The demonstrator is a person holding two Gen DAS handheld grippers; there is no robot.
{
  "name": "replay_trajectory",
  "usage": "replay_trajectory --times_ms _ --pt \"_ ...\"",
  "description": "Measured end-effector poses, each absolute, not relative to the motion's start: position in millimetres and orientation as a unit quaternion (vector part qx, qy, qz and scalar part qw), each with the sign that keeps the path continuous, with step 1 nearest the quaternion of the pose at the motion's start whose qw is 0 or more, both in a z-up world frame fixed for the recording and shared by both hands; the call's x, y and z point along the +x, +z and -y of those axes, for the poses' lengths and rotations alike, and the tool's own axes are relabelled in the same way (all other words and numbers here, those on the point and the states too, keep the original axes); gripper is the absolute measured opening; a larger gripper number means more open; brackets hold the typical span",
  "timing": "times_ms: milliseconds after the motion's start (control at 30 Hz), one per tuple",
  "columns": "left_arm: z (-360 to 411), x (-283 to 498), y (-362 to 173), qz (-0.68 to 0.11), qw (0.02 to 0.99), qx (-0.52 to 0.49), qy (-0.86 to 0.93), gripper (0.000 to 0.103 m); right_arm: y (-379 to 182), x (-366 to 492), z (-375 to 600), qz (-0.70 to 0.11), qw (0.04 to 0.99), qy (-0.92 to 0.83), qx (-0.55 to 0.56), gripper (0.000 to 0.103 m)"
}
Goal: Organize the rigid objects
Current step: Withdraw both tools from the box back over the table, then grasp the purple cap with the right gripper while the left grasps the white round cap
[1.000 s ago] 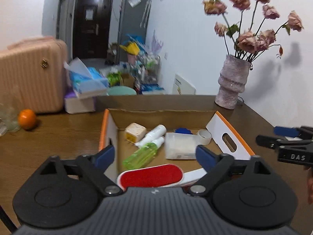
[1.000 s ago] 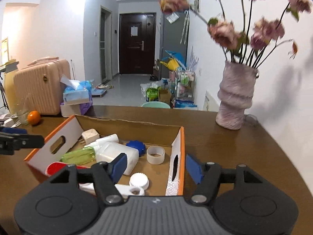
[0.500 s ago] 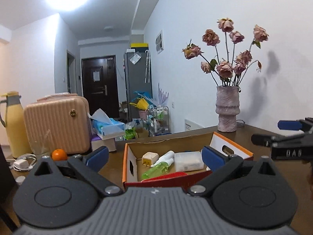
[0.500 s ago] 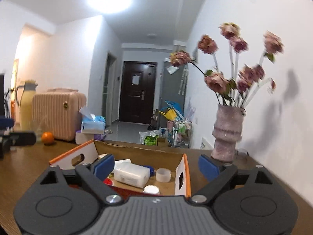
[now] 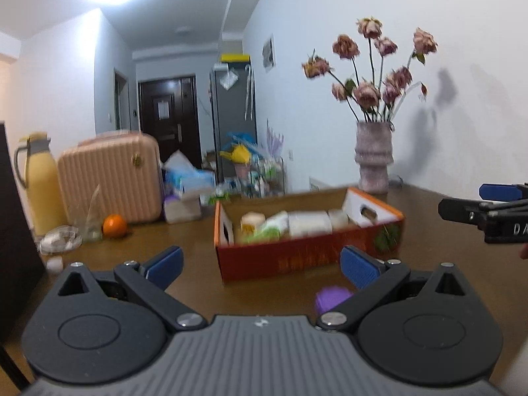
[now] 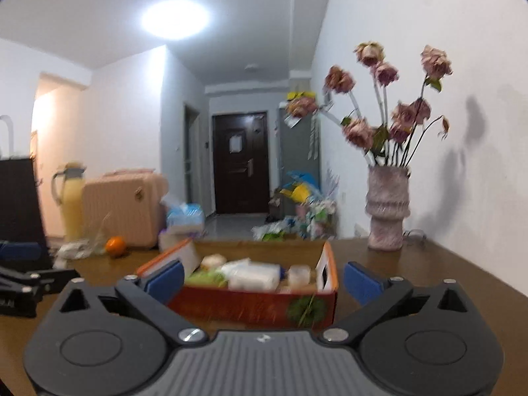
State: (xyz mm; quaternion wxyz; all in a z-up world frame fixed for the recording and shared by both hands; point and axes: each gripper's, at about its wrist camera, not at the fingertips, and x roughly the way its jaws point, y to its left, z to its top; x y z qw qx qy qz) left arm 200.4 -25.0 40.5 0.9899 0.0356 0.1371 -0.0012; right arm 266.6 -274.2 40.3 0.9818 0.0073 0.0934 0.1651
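Left hand-held gripper is hovering low over the bench with its blue pads spread wide and nothing between them. Just ahead of it, slightly toward its right pad, the cardboard box is sitting on the bench, holding blurred white containers and a green bottle. A purple object is lying on the bench close in front of the right pad, too blurred to identify. Right hand-held gripper is also standing spread and empty, with the same box directly ahead between its pads. An orange is resting well ahead to the left, and a vase of dried roses is standing beyond the box to the right.
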Motion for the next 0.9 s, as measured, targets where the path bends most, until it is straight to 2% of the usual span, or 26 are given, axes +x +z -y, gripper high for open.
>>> replay_trajectory --times_ms 167,267,433,567,733,900 --pt "32 145 9 -0.130 0.991 0.015 0.011 0.103 10 211 273 -0.090 0.982 0.161 -0.023 0.103" --pt "40 122 -13 -0.146 0.989 0.010 0.012 0.103 -14 185 278 -0.120 0.980 0.161 -0.004 0.103" --pt "43 126 -24 -0.182 0.983 0.002 -0.021 0.103 -40 163 270 -0.167 0.969 0.173 -0.055 0.103" --pt "44 151 -25 -0.202 0.979 -0.004 -0.014 0.103 -41 169 264 -0.162 0.967 0.162 -0.109 0.102" --pt "36 178 -22 -0.213 0.977 -0.019 -0.004 0.103 -29 206 267 -0.194 0.965 0.161 -0.068 0.099" --pt "14 205 -26 -0.228 0.973 -0.031 0.027 0.103 -23 249 245 -0.214 0.956 0.185 -0.078 0.091"
